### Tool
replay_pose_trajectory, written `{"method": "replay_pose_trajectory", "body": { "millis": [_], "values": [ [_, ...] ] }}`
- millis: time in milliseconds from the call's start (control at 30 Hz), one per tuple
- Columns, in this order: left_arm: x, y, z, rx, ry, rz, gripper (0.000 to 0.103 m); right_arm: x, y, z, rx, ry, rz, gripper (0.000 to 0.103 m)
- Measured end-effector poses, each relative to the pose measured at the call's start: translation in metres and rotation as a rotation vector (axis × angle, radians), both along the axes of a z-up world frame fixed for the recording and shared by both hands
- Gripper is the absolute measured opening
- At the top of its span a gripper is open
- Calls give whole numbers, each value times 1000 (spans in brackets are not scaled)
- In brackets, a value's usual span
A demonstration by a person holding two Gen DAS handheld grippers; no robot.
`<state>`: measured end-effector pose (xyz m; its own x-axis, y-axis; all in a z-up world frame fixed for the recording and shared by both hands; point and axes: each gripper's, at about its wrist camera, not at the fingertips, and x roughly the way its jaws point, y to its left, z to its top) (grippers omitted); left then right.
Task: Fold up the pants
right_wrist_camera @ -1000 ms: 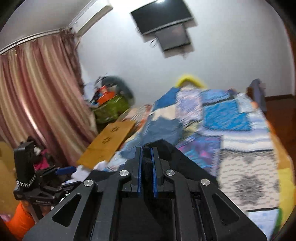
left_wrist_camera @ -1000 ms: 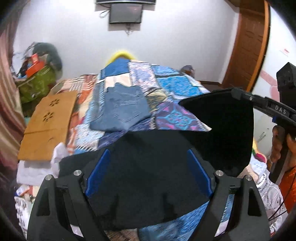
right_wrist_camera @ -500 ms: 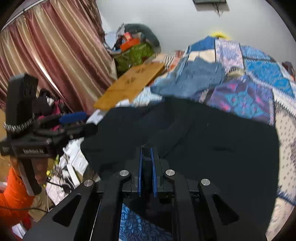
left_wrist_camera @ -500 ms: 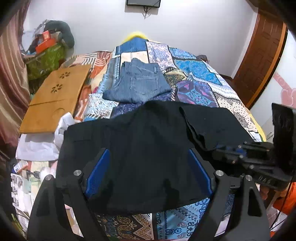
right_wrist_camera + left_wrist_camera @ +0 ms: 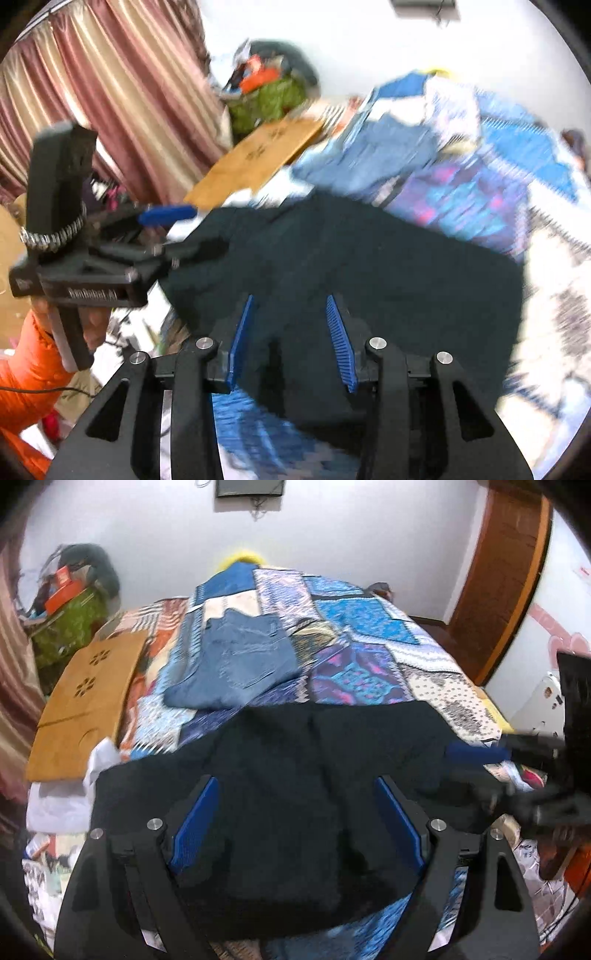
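Pants (image 5: 295,794) lie folded on the quilt (image 5: 369,635), both the left gripper (image 5: 295,823) and right gripper (image 5: 291,336) spread and empty; further folds likely remain.

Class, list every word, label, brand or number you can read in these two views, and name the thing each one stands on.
White lettering on the side of the left gripper body, seen from the right wrist view: too blurred to read.
Red mark on the white wall beside the door: too small to read.
Orange box on the pile: no legible print.
Nothing else carries text.
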<state>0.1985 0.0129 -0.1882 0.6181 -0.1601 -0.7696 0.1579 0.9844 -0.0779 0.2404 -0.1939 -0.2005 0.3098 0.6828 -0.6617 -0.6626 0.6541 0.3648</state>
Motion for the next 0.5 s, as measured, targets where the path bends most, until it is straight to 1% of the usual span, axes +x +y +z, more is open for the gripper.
{"method": "replay_pose_trajectory", "body": {
  "millis": [100,200,267,333,400,433,500],
  "values": [
    [16,-22,0,-2,-1,-38,85,18,-25,12,-40,-83,-72,38],
    [33,-43,-8,-3,19,-71,85,42,-42,8,-93,-108,-119,38],
    [46,-58,-18,-7,49,-96,85,56,-45,-4,-130,-90,-135,38],
    [56,-70,-28,-3,74,-110,85,68,-48,-20,-155,-47,-134,38],
    [67,-83,-46,27,118,-113,85,74,-50,-40,-168,11,-119,38],
    [70,-86,-51,37,130,-115,85,73,-53,-46,-177,31,-108,38],
    [74,-92,-68,84,165,-112,85,70,-54,-61,-204,59,-87,38]
  ]
}}
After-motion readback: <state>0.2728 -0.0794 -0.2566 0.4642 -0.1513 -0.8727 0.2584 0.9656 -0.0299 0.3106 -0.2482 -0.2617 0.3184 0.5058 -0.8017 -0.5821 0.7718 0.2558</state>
